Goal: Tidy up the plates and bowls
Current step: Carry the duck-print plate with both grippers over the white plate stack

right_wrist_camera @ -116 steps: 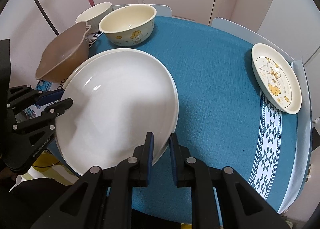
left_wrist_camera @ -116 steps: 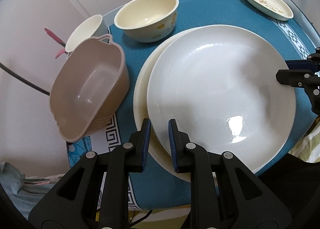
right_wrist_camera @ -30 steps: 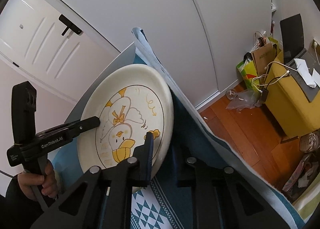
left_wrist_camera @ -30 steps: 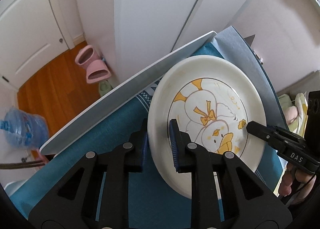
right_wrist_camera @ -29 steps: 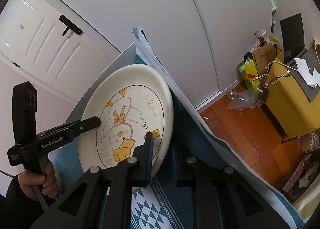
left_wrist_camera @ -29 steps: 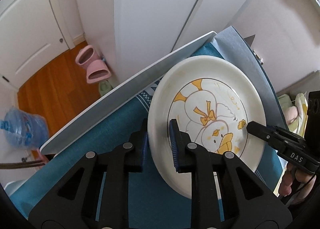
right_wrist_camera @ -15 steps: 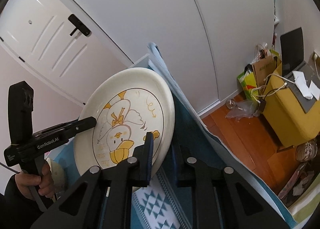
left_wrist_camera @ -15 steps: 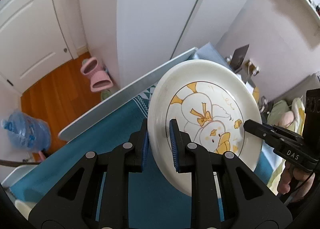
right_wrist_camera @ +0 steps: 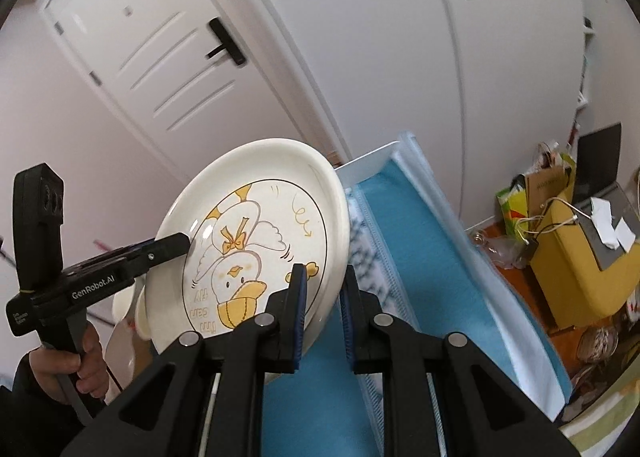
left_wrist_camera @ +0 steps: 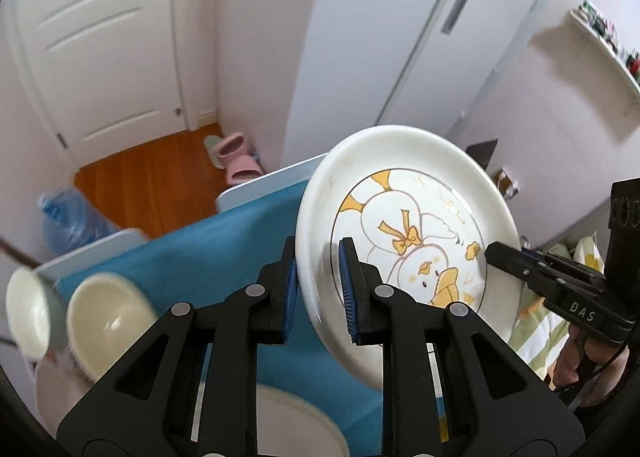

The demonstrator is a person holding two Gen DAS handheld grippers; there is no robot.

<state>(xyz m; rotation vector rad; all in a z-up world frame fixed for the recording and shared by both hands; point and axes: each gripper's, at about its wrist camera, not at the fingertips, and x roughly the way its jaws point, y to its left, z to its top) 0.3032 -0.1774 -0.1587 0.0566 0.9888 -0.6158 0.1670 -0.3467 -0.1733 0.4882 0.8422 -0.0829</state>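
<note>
A cream plate with a yellow duck drawing (left_wrist_camera: 404, 233) (right_wrist_camera: 256, 241) hangs in the air above the blue tablecloth (left_wrist_camera: 208, 241), held from both sides. My left gripper (left_wrist_camera: 318, 277) is shut on the plate's left rim. On the opposite rim my right gripper (right_wrist_camera: 323, 297) is shut too, and it also shows at the right edge of the left wrist view (left_wrist_camera: 496, 255). In the right wrist view the left gripper (right_wrist_camera: 176, 243) reaches in from the left. Down at the lower left stand two cream bowls (left_wrist_camera: 104, 317) (left_wrist_camera: 28, 313), blurred. A white plate's rim (left_wrist_camera: 296, 421) peeks out below my left fingers.
White doors (right_wrist_camera: 160, 69) and wardrobe panels (left_wrist_camera: 380, 37) rise behind the table. Pink slippers (left_wrist_camera: 236, 157) and a blue water bottle (left_wrist_camera: 68, 217) lie on the wooden floor. A yellow seat (right_wrist_camera: 592, 257) with cables and paper bags (right_wrist_camera: 540, 189) stands right of the table's edge (right_wrist_camera: 440, 209).
Both grippers have lifted the duck plate off the tablecloth and carried it up and leftward; the bowls and the white plate have come into the left wrist view.
</note>
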